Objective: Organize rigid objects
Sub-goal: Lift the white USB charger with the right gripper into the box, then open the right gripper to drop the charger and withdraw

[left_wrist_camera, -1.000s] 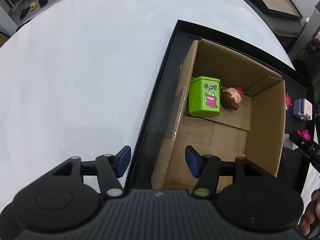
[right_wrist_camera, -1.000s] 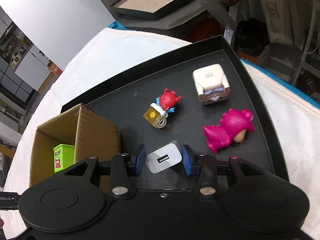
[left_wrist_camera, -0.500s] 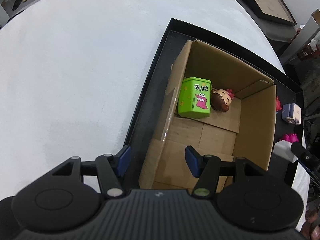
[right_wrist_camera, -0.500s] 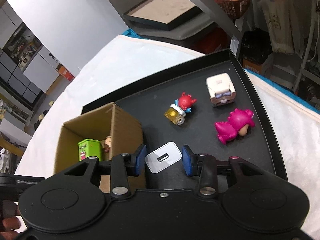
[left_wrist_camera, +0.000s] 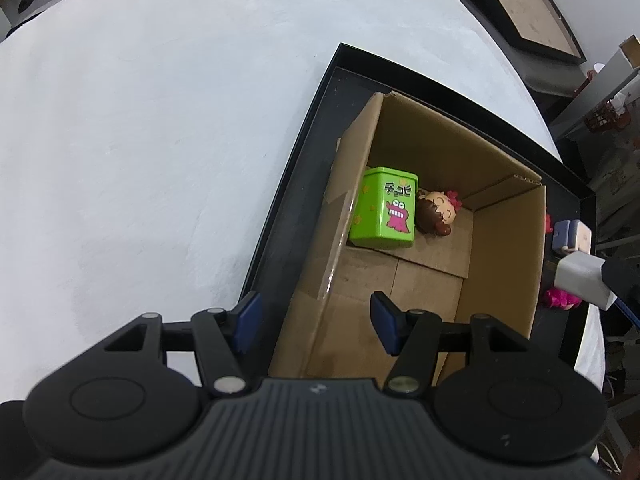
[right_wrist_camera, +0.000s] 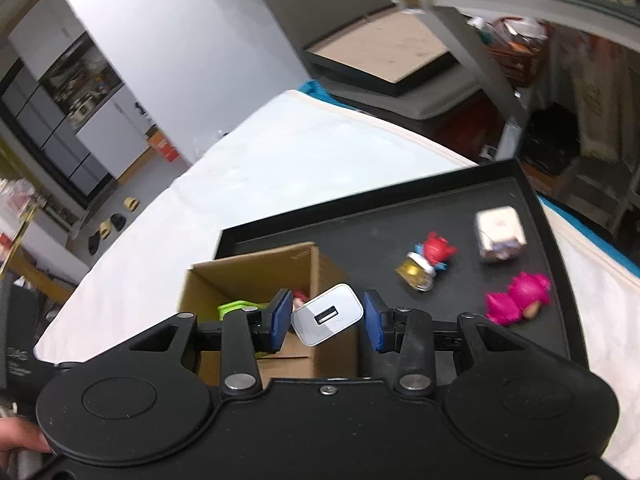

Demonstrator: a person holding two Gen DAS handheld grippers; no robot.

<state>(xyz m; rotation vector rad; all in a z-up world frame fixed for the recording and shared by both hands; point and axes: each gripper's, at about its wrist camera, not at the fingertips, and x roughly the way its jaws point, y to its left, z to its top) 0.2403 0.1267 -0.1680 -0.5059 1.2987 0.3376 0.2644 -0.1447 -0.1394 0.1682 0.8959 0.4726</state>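
My right gripper point(right_wrist_camera: 327, 322) is shut on a white USB charger point(right_wrist_camera: 327, 315), held in the air above the right wall of the open cardboard box point(right_wrist_camera: 248, 276). The left wrist view shows the charger point(left_wrist_camera: 582, 280) just outside that wall. The box point(left_wrist_camera: 504, 240) stands on a black tray point(left_wrist_camera: 320, 120) and holds a green tin point(left_wrist_camera: 386, 212) and a doll-head figure point(left_wrist_camera: 436, 216). My left gripper point(left_wrist_camera: 316, 322) is open, its fingers astride the box's near left wall without pressing it.
On the tray point(right_wrist_camera: 360, 220) to the right of the box lie a red figure on a yellow base point(right_wrist_camera: 426, 264), a white cube toy point(right_wrist_camera: 500, 232) and a pink dinosaur point(right_wrist_camera: 518, 298). White tablecloth point(left_wrist_camera: 140, 140) surrounds the tray. Shelves and frames stand beyond the table.
The right gripper has lifted the charger off the tray and carried it left to the box. It now shows at the right edge of the left wrist view. The left gripper barely moved.
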